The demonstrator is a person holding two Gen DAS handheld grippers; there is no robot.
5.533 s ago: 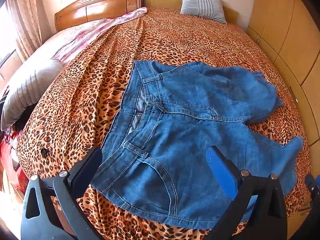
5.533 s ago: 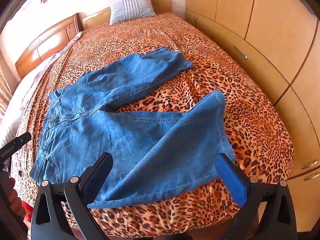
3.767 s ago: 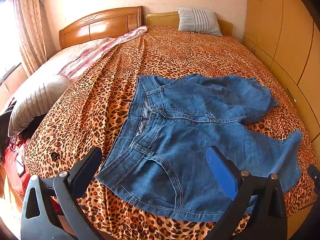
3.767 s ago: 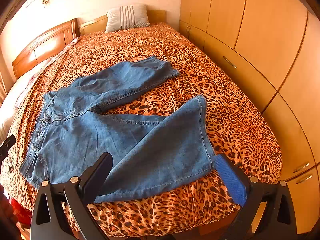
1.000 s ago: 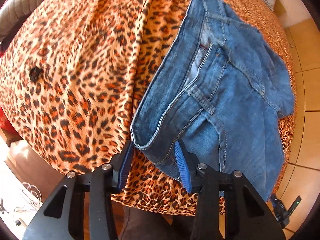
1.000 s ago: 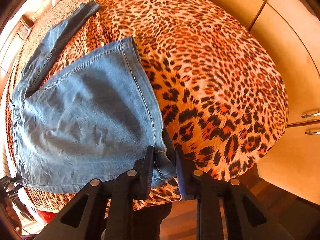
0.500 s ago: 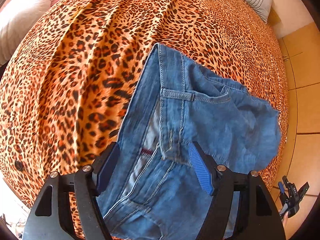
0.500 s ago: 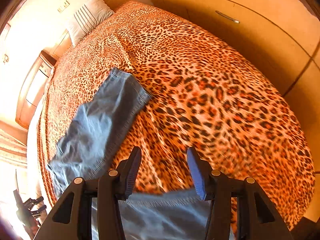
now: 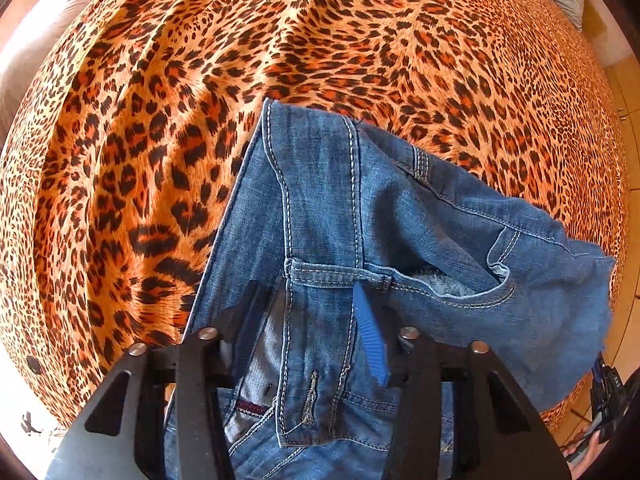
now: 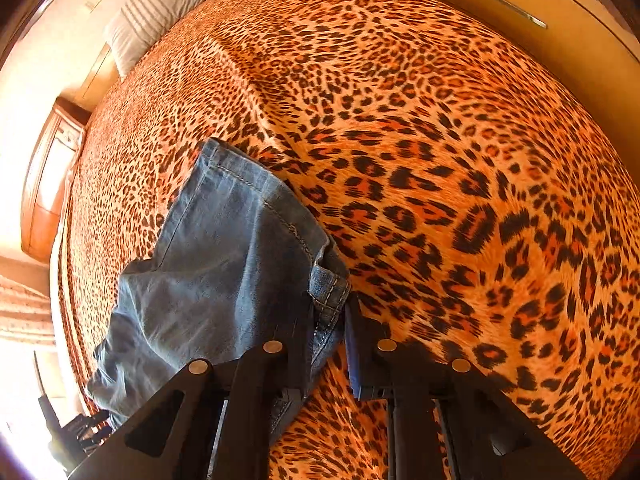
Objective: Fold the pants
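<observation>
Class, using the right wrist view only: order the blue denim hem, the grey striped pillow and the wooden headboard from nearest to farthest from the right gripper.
1. Blue denim hem, between the right gripper fingers.
2. Wooden headboard, far left.
3. Grey striped pillow, top left; nearly as far as the headboard, a close call.

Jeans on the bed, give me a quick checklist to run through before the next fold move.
1. Left gripper has the waistband between its closing jaws: ok.
2. Right gripper has the leg hem between its closing jaws: ok.
3. Firm pinch on both: cannot tell.
4. Jeans lying flat: not ok, denim bunched near the pocket.
5. Leopard bedspread bare beyond the hem: ok.
</observation>
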